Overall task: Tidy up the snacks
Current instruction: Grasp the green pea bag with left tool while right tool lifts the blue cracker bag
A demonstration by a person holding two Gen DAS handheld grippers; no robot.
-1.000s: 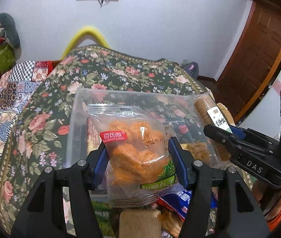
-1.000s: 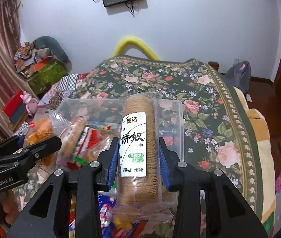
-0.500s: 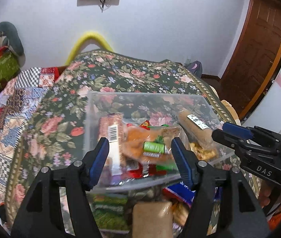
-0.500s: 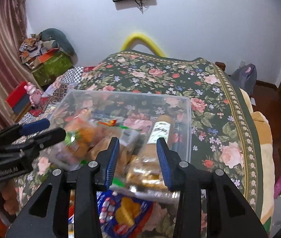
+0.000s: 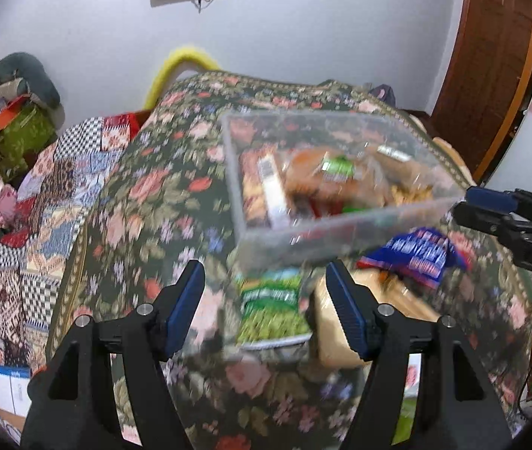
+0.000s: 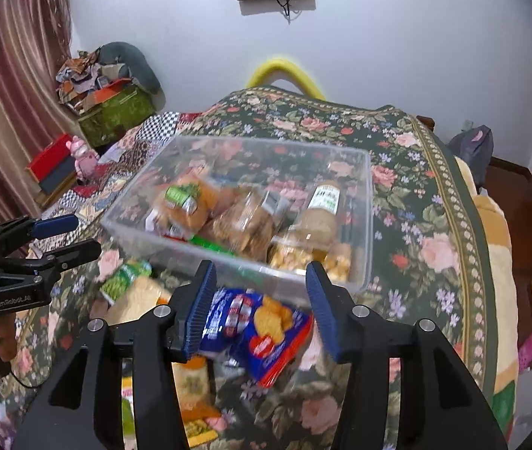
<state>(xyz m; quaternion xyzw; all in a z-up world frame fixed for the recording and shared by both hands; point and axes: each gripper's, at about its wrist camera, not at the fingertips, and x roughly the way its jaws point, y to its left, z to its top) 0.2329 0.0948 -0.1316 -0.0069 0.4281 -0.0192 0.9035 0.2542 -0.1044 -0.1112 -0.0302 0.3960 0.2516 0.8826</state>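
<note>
Clear plastic bin (image 6: 359,225) on floral bedspread (image 6: 435,195), holding biscuit roll (image 6: 320,213) and orange snack packs, contents blurred. Left gripper (image 5: 266,300) apart, empty, jaws just opened, green pack (image 5: 269,307) below bin. Right gripper (image 6: 260,302) likewise, over blue pack (image 6: 258,330).

Both packets have left the tongs and now lie in the clear bin (image 6: 363,221), the orange snack bag (image 6: 185,206) at its left and the biscuit roll (image 6: 320,213) at its right, while the left tongs (image 5: 266,302) and right tongs (image 6: 260,309), jaws just widened and empty, have drawn back over the loose packets on the bed.
</note>
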